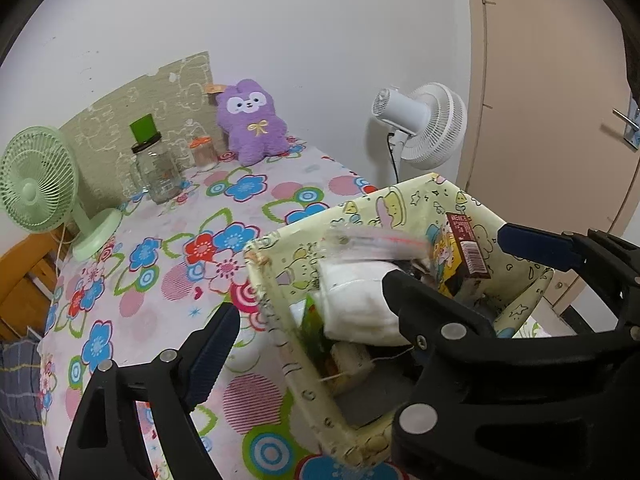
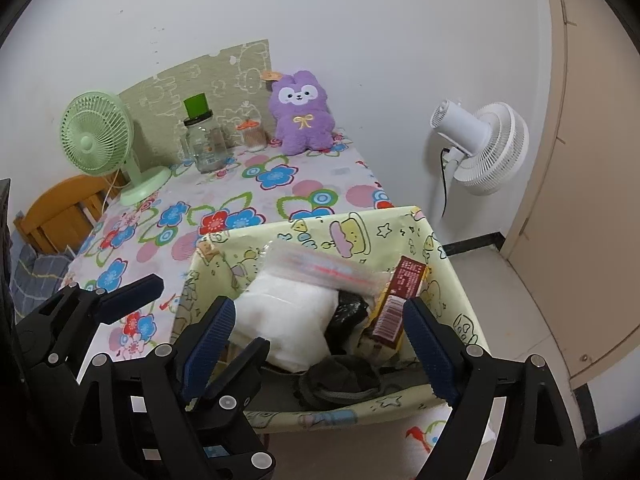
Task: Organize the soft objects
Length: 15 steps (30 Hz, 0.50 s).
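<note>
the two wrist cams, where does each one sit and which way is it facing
Left wrist: sits on the left claw, facing across the flowered table; its open fingers straddle the fabric bin's left wall.
Right wrist: sits on the right claw, open over the bin; the left claw shows beside it.
Shared: bin, purple plush, green fan, white fan.

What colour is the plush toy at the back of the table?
Purple, with a white face and a small yellow bow: the plush toy shows best in the right wrist view.

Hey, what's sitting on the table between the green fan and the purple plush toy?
A clear glass jar with a green-topped lid, then a small orange-lidded jar, between the green fan and the purple plush; clearest in the right wrist view.
</note>
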Available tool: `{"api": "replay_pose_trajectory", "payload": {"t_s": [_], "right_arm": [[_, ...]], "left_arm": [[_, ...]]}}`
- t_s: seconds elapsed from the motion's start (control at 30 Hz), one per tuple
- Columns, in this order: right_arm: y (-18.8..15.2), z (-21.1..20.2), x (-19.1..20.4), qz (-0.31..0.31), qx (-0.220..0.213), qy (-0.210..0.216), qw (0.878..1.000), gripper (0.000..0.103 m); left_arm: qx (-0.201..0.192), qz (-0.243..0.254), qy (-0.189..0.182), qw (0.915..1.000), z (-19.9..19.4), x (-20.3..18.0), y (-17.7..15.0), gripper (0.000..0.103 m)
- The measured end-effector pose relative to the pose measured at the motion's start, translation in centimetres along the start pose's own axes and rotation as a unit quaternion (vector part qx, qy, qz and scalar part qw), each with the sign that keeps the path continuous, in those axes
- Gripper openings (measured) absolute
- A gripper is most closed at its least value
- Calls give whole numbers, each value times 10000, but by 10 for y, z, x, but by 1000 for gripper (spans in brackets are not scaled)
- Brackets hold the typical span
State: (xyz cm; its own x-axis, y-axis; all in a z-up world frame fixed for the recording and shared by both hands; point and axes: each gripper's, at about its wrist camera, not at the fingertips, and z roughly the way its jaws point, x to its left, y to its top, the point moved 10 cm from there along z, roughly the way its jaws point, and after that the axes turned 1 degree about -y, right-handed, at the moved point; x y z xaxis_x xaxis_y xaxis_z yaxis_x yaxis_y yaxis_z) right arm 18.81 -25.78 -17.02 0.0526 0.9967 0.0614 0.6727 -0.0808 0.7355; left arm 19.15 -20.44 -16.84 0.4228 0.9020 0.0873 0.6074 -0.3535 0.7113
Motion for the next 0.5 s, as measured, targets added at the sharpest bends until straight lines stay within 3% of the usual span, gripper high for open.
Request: {"api": "replay_pose_trajectory", "payload": {"t_s": [0.5], "right_arm": [[3,-33,44,-296,-314,-2,9991,96]], "left_arm": [[-237,-426,246,9985,-45,44,-15,94]]}}
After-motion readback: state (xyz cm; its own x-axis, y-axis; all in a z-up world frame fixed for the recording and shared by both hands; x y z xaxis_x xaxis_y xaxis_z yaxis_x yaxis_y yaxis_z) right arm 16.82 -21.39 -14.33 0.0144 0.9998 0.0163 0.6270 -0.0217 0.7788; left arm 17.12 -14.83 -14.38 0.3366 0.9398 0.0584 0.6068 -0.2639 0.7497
